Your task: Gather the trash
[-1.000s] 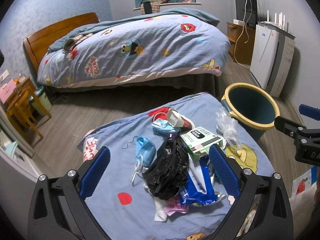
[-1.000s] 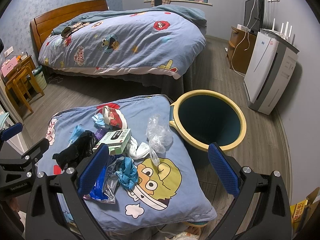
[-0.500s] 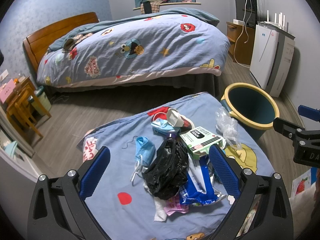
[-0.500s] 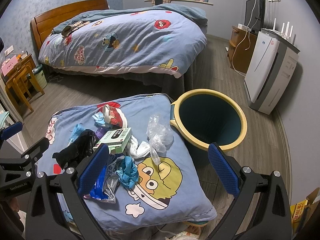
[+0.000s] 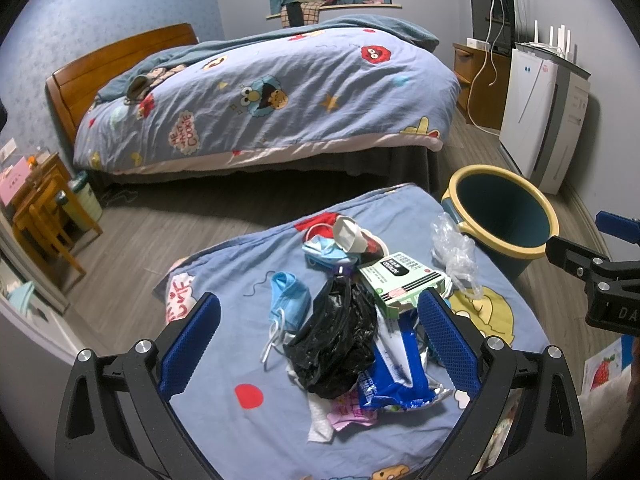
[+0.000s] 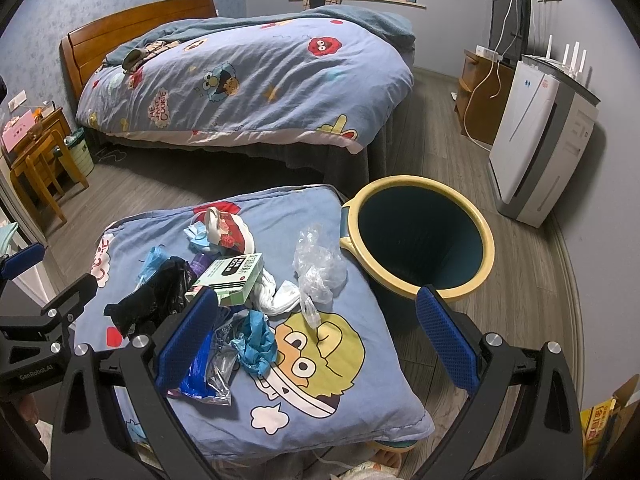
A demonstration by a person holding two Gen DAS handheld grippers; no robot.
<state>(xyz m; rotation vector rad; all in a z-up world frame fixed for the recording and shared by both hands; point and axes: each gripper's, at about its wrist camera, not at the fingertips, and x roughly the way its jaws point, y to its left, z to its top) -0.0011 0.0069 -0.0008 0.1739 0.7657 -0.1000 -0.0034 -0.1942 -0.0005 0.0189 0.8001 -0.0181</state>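
Observation:
Trash lies piled on a blue cartoon pillow [image 5: 224,352]: a black plastic bag [image 5: 336,340], a green box [image 5: 400,280], a blue wrapper [image 5: 396,376], a blue face mask [image 5: 288,300] and a clear plastic bag [image 5: 456,252]. A teal bin with a yellow rim [image 5: 500,216] stands to the pillow's right, also in the right wrist view [image 6: 416,240]. My left gripper [image 5: 320,344] is open and empty above the black bag. My right gripper [image 6: 316,340] is open and empty above the pillow's right side, near the clear bag [image 6: 316,268] and a crumpled blue scrap [image 6: 256,340].
A bed with a blue cartoon duvet [image 5: 272,92] fills the back. A white appliance [image 5: 540,112] and a wooden cabinet [image 5: 480,84] stand at the right wall. Wooden stools [image 5: 44,212] are at the left. Grey wood floor [image 6: 440,152] surrounds the bin.

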